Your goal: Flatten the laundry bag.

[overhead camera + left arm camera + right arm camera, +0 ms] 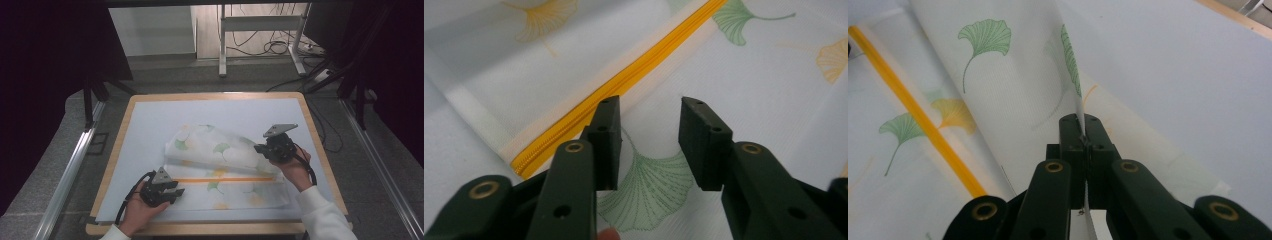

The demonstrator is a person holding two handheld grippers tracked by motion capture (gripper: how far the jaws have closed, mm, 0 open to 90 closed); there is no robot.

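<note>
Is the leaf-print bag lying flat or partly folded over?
Partly folded: the right gripper pinches the bag edge and lifts its far part over toward the zipper.

The high view looks forward and down from above the person's side of the table, far enough to take in the whole top and the floor behind. The left gripper view rides low, close over the mesh bag, facing along its jaws. The right gripper view does likewise. All three share the bag's yellow zip.
</note>
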